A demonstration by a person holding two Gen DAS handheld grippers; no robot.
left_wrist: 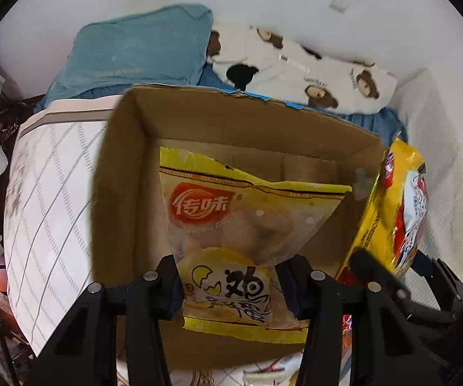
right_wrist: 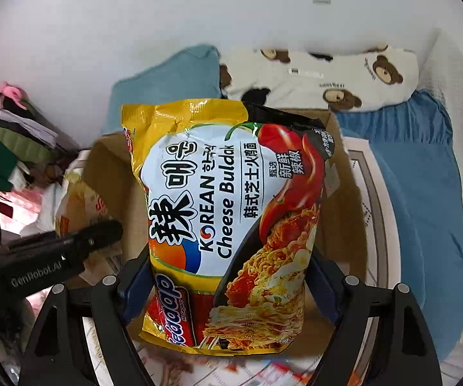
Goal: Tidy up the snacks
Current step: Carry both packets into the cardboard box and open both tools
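My left gripper (left_wrist: 231,273) is shut on a yellow and clear snack packet (left_wrist: 231,218) with a red logo, held over the open cardboard box (left_wrist: 125,173). My right gripper (right_wrist: 228,273) is shut on a big yellow noodle bag (right_wrist: 225,218) marked Korean Cheese Buldak, held upright above the same box (right_wrist: 344,199). The noodle bag also shows in the left wrist view (left_wrist: 392,212) at the box's right wall. The left gripper's finger (right_wrist: 80,244) and its packet (right_wrist: 77,202) show at the left of the right wrist view.
The box stands on a white quilted mattress (left_wrist: 48,199). Behind it lie a teal pillow (left_wrist: 141,51), a bear-print pillow (left_wrist: 311,70) and a blue blanket (right_wrist: 424,186). White walls stand behind and to the right. Clutter fills the far left (right_wrist: 15,148). More packets lie below the box (right_wrist: 263,370).
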